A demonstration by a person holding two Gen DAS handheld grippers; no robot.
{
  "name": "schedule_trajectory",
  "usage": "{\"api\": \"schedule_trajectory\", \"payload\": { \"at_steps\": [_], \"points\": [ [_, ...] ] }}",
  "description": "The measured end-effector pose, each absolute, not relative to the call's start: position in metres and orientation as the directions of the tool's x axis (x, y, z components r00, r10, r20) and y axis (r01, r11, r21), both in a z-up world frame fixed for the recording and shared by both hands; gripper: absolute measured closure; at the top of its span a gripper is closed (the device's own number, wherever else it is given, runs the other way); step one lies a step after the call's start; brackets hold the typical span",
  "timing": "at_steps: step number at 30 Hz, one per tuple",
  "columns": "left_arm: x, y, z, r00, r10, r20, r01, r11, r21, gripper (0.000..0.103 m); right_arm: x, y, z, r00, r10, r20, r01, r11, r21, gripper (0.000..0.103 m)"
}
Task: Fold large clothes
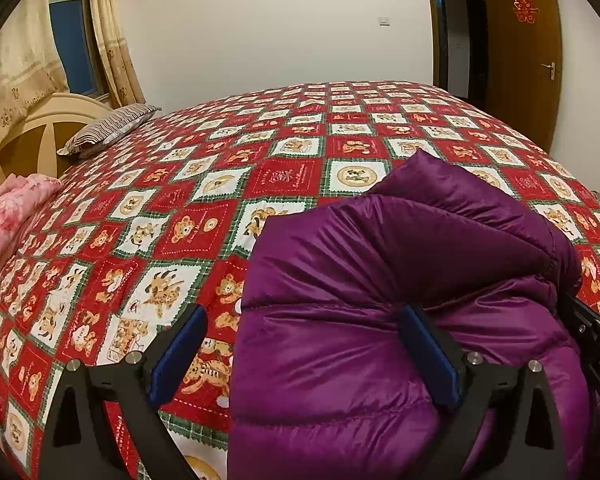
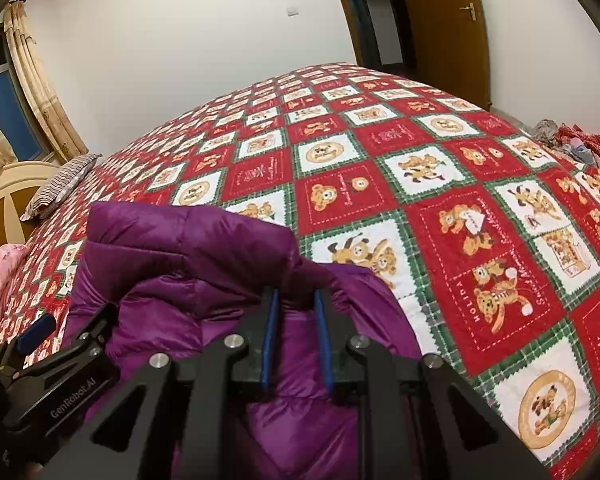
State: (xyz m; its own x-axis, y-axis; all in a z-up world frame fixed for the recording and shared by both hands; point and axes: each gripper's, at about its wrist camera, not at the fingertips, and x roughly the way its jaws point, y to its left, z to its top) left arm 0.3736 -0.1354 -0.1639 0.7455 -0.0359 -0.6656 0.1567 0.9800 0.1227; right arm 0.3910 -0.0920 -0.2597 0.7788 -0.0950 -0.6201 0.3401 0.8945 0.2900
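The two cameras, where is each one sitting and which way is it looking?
Left wrist: sits on the left gripper, looking forward and down over the purple jacket and the bed; its own two wide-open fingers show, and the right gripper's edge.
Right wrist: sits on the right gripper, looking the same way; its fingers pinch the jacket, and the left gripper shows at the left.
Both share the jacket, bed, striped pillow and wooden door.

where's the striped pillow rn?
The striped pillow lies at the far left of both wrist views, on the bed's head end against the cream headboard, beyond the pink quilt.
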Motion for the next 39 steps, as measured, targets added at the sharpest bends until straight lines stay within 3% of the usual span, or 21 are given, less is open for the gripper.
{"api": "schedule_trajectory", "payload": {
  "at_steps": [39],
  "points": [
    [0.382, -0.136, -0.180, 0.713, -0.037, -0.701, 0.168, 0.979, 0.119, 0.003, 0.400, -0.098, -0.274, 0.751, -0.076, -0.656, 0.341, 0.895, 0.287, 0.081]
  ]
}}
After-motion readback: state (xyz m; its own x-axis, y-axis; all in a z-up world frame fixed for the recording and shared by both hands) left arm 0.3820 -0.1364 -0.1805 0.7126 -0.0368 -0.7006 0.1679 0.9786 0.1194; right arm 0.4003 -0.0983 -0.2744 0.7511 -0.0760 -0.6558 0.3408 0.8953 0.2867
